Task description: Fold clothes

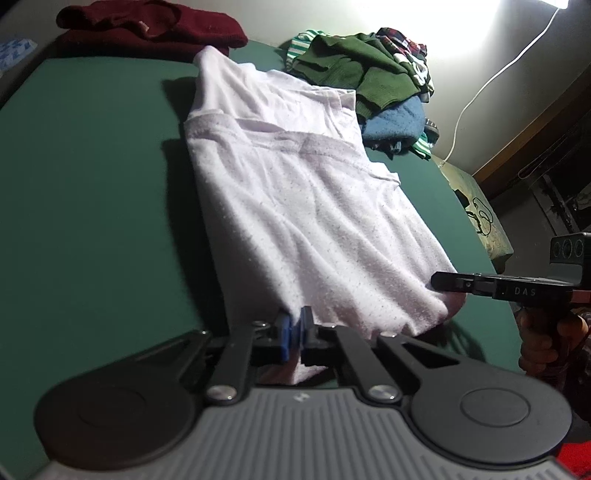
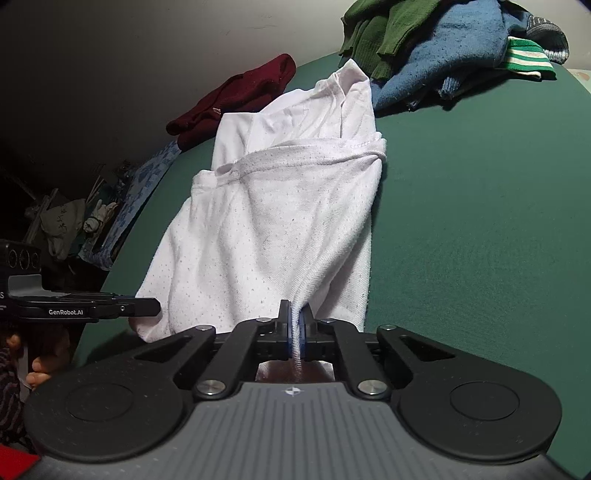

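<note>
A pale pink-white garment [image 1: 291, 206] lies lengthwise on the green table [image 1: 92, 184], its sides folded in. My left gripper [image 1: 294, 317] is shut on the garment's near-left corner. My right gripper [image 2: 295, 314] is shut on its near-right corner; a strip of cloth hangs between the blue pads [image 2: 303, 328]. The garment [image 2: 266, 229] is lifted at the near end and rises toward both grippers. The right gripper shows from the side in the left wrist view [image 1: 443, 282]. The left gripper shows from the side in the right wrist view [image 2: 151, 306].
A dark red garment [image 1: 147, 26] lies at the far left of the table. A pile of green, blue and striped clothes [image 1: 380, 85] sits at the far right, also in the right wrist view [image 2: 443, 48]. A white cable [image 1: 491, 81] hangs by the wall.
</note>
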`<state>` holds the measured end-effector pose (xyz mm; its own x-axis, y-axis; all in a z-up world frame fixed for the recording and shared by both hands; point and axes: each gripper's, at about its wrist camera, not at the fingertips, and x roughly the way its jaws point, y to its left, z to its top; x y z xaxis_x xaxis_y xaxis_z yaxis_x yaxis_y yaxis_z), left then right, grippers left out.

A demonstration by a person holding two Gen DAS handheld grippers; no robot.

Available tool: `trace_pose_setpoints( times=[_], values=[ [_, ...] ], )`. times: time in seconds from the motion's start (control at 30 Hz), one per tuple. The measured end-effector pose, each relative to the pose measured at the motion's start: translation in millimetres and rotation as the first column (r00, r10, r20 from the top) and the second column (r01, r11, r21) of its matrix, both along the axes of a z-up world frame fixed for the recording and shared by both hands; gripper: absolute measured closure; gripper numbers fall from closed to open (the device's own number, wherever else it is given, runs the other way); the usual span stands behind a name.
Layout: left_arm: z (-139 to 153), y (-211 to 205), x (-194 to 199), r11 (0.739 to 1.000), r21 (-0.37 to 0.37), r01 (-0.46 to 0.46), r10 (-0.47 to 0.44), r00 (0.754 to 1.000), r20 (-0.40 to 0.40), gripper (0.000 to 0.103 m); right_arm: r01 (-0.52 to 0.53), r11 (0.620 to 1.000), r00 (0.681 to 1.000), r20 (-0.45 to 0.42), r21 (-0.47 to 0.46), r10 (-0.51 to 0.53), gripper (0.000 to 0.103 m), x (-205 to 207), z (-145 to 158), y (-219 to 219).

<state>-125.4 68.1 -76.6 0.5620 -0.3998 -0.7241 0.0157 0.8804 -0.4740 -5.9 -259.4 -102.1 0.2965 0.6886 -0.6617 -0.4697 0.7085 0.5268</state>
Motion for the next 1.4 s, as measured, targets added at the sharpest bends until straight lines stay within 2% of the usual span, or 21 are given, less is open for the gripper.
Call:
trace_pose_setpoints(
  times=[0.1,0.3,0.43,0.47,0.5,0.53,0.57,0.6,0.63,0.73,0.8,0.87,0.97,1.03,1.1,1.17,1.3,1.33,1.4],
  values=[
    [7,4,-11,0.999,-0.028,0.027,-0.028,1.000,-0.010,0.103,-0.047,0.999,0.998,-0.030,0.025,0.048,0.099,-2,6,-9],
    [-14,2,-10,0.997,-0.005,0.078,-0.078,0.993,-0.089,0.103,-0.085,0.995,0.994,-0.072,-0.053,0.081,0.099,4,-9,-8],
    [-14,1,-5,0.992,0.016,0.126,-0.124,0.988,-0.094,0.103,-0.114,0.991,0.990,-0.093,-0.064,0.107,0.099,-1,-11,-10],
    [-12,2,-5,0.990,0.030,0.137,-0.134,0.987,-0.089,0.102,-0.115,0.991,0.990,-0.092,-0.064,0.108,0.095,-2,-10,-12],
    [-9,5,-4,0.989,0.040,0.142,-0.139,0.987,-0.080,0.100,-0.104,0.992,0.992,-0.081,-0.068,0.098,0.092,-1,-7,-14],
    [-6,9,-3,0.989,0.047,0.139,-0.136,0.989,-0.065,0.097,-0.087,0.993,0.995,-0.061,-0.074,0.082,0.083,1,-3,-15],
    [-1,15,1,0.990,0.056,0.128,-0.126,0.991,-0.049,0.082,-0.070,0.994,0.997,-0.041,-0.079,0.066,0.074,3,1,-17],
    [3,21,6,0.991,0.071,0.112,-0.110,0.993,-0.031,0.063,-0.046,0.996,0.999,-0.008,-0.082,0.046,0.070,5,6,-18],
    [7,26,13,0.992,0.089,0.092,-0.092,0.996,-0.011,0.058,-0.017,0.996,0.999,0.047,-0.088,0.021,0.068,8,14,-18],
    [9,39,40,0.991,0.123,0.046,-0.049,0.999,0.021,0.056,0.017,0.984,0.978,0.208,-0.178,0.021,0.068,17,24,0],
    [4,44,64,0.991,0.133,0.027,-0.030,0.999,0.019,0.056,0.018,0.970,0.960,0.276,-0.243,0.051,0.068,26,25,17],
    [-1,43,85,0.989,0.149,0.019,-0.023,1.000,0.021,0.056,0.015,0.970,0.962,0.269,-0.243,0.053,0.068,38,20,28],
    [-5,40,107,0.987,0.158,0.002,-0.008,0.999,0.039,0.048,0.055,0.974,0.967,0.256,-0.220,0.003,0.066,56,15,36],
    [-6,37,117,0.986,0.165,0.000,-0.008,0.999,0.046,0.049,0.089,0.972,0.968,0.250,-0.216,-0.033,0.066,68,11,41],
    [-6,29,121,0.980,0.200,0.011,-0.023,0.998,0.058,0.060,0.099,0.970,0.963,0.266,-0.223,-0.038,0.065,74,7,47],
    [-5,24,123,0.972,0.236,0.019,-0.036,0.997,0.070,0.073,0.120,0.964,0.960,0.275,-0.238,-0.052,0.059,80,4,51],
    [-3,27,127,0.976,0.215,0.005,-0.023,0.996,0.081,0.088,0.160,0.965,0.964,0.244,-0.209,-0.107,0.053,90,-2,49],
    [-3,27,129,0.978,0.209,0.003,-0.020,0.996,0.082,0.088,0.157,0.966,0.966,0.234,-0.203,-0.108,0.055,92,-4,49],
    [0,28,130,0.981,0.195,0.006,-0.023,0.996,0.085,0.095,0.147,0.969,0.967,0.236,-0.198,-0.099,0.074,93,-5,50]
  ],
)
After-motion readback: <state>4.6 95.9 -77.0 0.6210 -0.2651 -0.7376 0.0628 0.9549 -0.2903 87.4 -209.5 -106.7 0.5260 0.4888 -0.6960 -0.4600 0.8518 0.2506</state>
